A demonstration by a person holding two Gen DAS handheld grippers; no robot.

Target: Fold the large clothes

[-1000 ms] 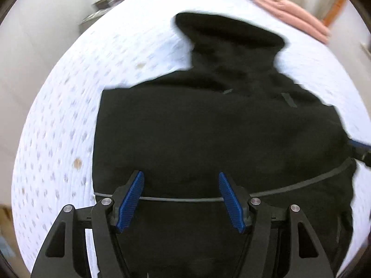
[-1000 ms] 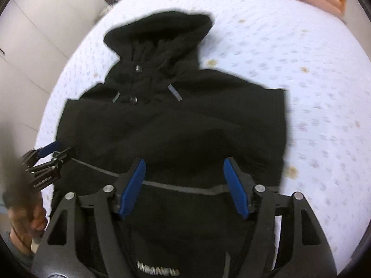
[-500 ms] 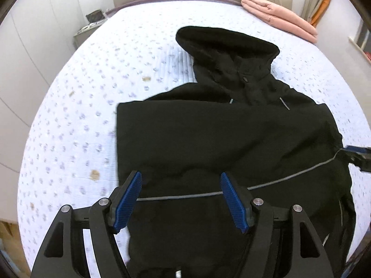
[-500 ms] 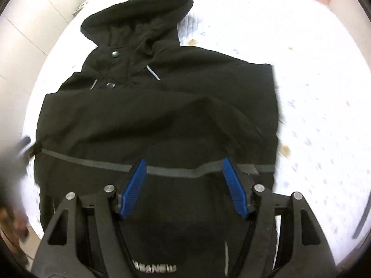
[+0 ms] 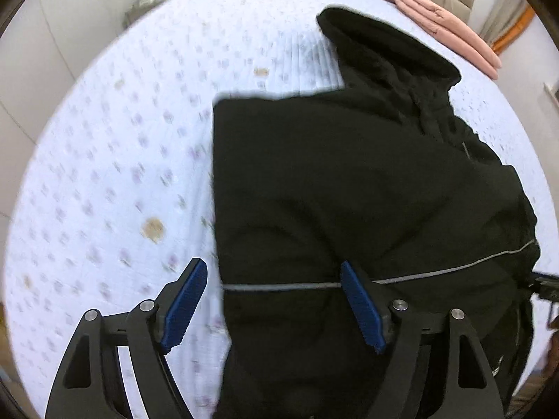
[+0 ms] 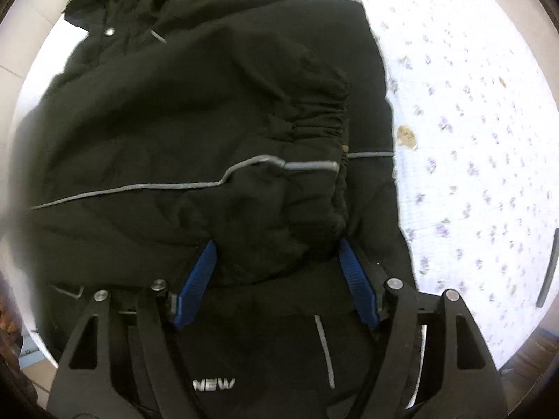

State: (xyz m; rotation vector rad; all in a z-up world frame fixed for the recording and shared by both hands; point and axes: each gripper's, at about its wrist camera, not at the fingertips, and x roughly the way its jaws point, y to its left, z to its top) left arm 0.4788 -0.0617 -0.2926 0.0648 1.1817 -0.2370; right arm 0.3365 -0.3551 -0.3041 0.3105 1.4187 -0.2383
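Right, black jacket (image 5: 349,181) lies flat on bed (image 5: 104,160), hood (image 5: 384,52) toward headboard, sleeves folded in over body. Your left gripper (image 5: 272,300) spread wide, nothing between pads: one blue fingertip over sheet, other over jacket's left edge, at grey reflective stripe (image 5: 436,274). Your right gripper (image 6: 279,282) also spread, straddling bunched sleeve cuff (image 6: 314,132) lying across chest (contact with fabric: cannot tell, view blurred). White lettering near hem sits below that gripper. Pink folded blanket (image 5: 450,31) at far corner of bed.
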